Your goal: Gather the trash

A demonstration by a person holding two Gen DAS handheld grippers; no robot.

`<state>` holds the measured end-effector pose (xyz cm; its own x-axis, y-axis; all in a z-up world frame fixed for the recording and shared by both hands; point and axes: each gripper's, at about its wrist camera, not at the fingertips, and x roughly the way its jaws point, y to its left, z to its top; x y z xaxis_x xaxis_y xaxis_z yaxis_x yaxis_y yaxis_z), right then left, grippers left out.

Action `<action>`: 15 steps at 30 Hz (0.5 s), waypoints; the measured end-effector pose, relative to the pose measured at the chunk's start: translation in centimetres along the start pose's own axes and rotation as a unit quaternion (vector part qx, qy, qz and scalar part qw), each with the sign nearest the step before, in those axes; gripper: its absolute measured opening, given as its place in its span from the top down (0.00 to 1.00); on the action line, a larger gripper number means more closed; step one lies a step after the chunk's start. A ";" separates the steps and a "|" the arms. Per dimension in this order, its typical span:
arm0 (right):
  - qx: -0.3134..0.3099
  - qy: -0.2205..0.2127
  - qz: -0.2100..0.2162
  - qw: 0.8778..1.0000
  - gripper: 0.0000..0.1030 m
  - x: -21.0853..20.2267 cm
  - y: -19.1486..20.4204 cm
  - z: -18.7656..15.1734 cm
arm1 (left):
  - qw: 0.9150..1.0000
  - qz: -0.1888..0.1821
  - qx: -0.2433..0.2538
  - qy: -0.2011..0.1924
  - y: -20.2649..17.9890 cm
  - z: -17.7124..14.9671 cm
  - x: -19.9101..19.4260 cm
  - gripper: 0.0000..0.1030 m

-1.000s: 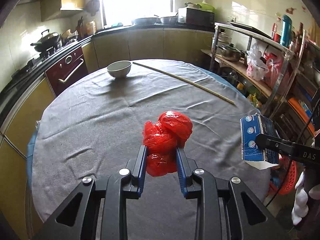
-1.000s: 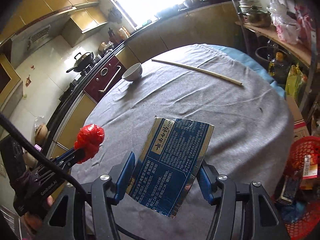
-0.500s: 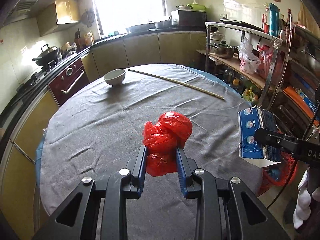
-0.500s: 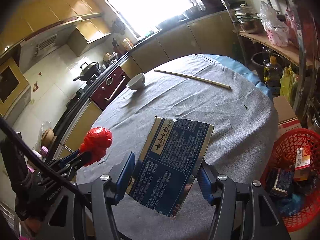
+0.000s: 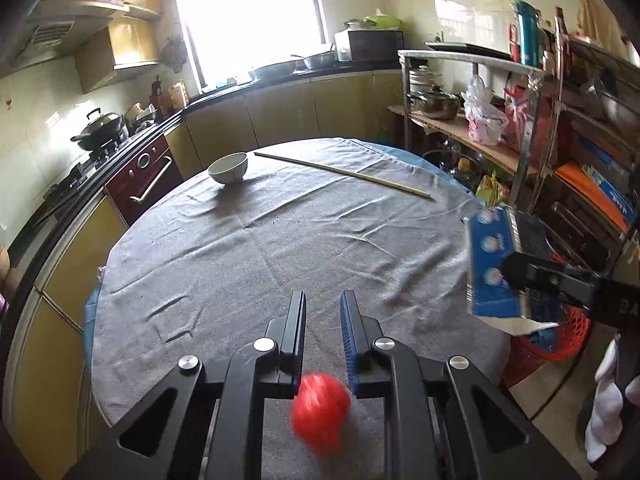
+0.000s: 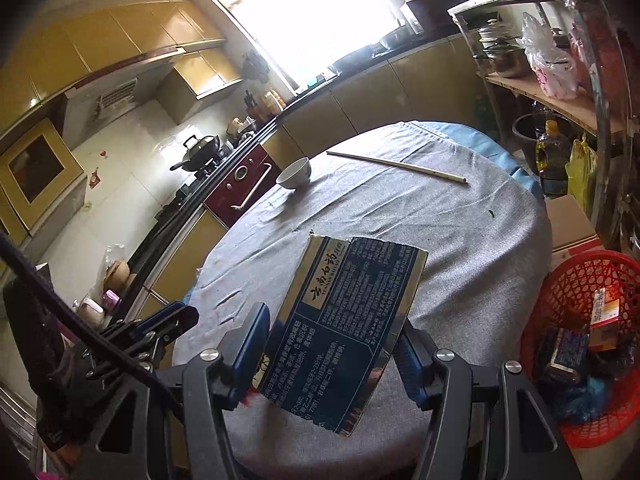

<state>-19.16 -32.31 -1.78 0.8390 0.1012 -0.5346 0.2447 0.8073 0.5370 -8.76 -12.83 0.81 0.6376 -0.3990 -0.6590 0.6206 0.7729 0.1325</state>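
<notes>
Looking along my left gripper [image 5: 323, 320], I see its fingers drawn narrow, nothing between the tips. The red plastic bag [image 5: 320, 412] blurs at lower centre over the grey tablecloth [image 5: 280, 248]. My right gripper [image 6: 330, 332] clamps the blue carton [image 6: 352, 312]. A white bowl [image 5: 228, 168] and a thin stick [image 5: 344, 174] lie at the table's far side, and a red basket [image 6: 580, 320] stands on the kitchen floor, lower right.

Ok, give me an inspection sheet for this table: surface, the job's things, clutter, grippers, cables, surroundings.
Surface: round table under a wrinkled grey cloth.
Job's things: red bag, blurred, below the left jaws, not between them; blue carton; red basket beside the table, trash inside.
Clutter: white bowl and long stick at the far side.
Grippers: left gripper shut, empty; right gripper shut on the blue carton.
Cables: black cable by the left gripper.
Surroundings: wok on the stove, shelf rack, bright window.
</notes>
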 end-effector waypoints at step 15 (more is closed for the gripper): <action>0.016 0.017 0.007 1.000 0.39 -0.2 -1.9 -2.1 | 0.988 -0.066 -0.106 0.092 6.4 -7.0 3.0 0.48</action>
<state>-20.81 -32.67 -4.05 0.8262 0.1329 -0.5475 0.2480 0.7868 0.5652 -6.02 -5.67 -5.50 0.4513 -0.4216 -0.7865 0.5702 0.8142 -0.1094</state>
